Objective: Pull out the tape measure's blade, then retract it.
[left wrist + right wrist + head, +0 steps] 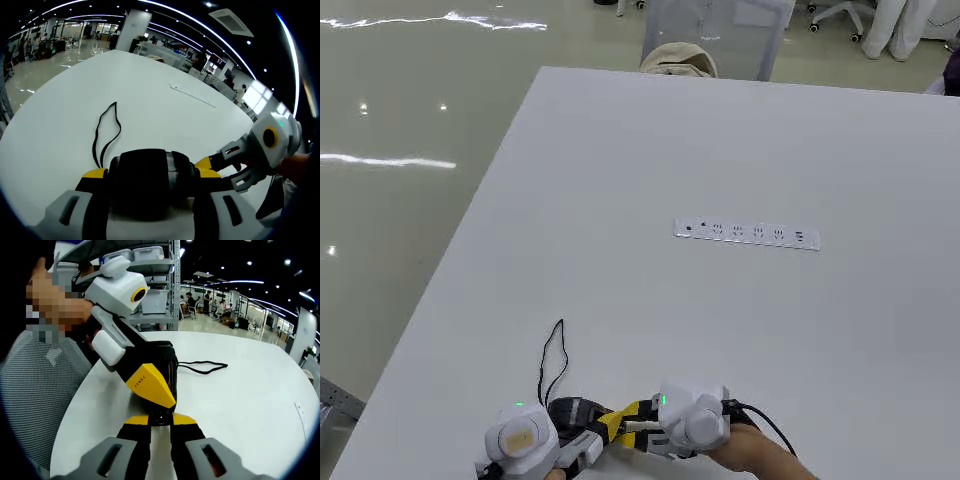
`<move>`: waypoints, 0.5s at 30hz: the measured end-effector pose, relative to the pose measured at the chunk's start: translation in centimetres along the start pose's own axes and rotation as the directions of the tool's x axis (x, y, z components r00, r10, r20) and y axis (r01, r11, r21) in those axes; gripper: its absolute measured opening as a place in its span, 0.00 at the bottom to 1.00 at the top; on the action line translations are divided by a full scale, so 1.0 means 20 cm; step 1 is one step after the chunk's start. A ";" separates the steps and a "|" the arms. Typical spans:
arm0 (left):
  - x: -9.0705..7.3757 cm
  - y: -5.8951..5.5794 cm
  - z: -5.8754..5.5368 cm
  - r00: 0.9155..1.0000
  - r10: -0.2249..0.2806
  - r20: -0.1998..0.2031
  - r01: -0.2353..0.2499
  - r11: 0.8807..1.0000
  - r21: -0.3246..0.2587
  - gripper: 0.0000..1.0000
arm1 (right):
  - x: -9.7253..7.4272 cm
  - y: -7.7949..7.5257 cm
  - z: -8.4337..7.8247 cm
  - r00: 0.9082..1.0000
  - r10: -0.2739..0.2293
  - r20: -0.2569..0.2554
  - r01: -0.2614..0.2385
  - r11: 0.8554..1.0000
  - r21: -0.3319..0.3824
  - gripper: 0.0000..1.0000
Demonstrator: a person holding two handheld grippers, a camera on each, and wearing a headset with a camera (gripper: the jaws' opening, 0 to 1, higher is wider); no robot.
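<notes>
A black tape measure [576, 411] lies at the table's near edge, and its thin black wrist strap [554, 360] loops away across the top. My left gripper [582, 432] is shut on the case [150, 182], one yellow fingertip [95, 174] on each side. My right gripper [638, 425] meets it from the right. In the right gripper view its jaws [161, 419] stand almost together, pinched on a small dark piece at the case's mouth [160, 360], which looks like the blade's end. No length of blade shows between the two grippers.
A white power strip [747, 233] lies mid-table, well beyond the grippers. The white table [620, 200] has its left edge close by, with shiny floor beyond it. A chair [715, 35] stands at the far end.
</notes>
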State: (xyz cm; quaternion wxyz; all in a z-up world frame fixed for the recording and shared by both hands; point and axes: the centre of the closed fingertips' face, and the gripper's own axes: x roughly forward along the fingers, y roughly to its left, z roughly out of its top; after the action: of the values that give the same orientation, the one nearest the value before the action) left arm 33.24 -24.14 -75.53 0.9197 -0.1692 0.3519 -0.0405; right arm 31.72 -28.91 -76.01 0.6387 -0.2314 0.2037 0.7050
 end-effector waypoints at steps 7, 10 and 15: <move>0.00 0.00 0.00 1.000 0.006 -0.002 -0.006 1.000 -0.008 0.66 | 0.00 0.00 0.00 1.000 -0.007 0.001 0.006 1.000 0.009 0.13; 0.00 -0.01 0.00 1.000 0.010 0.000 -0.010 1.000 -0.001 0.66 | 0.01 0.00 -0.01 1.000 -0.008 0.003 0.008 1.000 0.012 0.13; 0.01 -0.01 -0.01 1.000 0.021 0.000 -0.021 1.000 0.021 0.66 | 0.01 0.00 -0.03 1.000 -0.013 0.001 0.013 1.000 0.022 0.13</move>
State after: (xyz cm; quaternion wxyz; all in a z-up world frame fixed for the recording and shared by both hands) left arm 33.32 -24.45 -75.65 0.9218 -0.1556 0.3535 -0.0345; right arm 31.77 -29.05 -76.59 0.6460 -0.2253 0.2093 0.6987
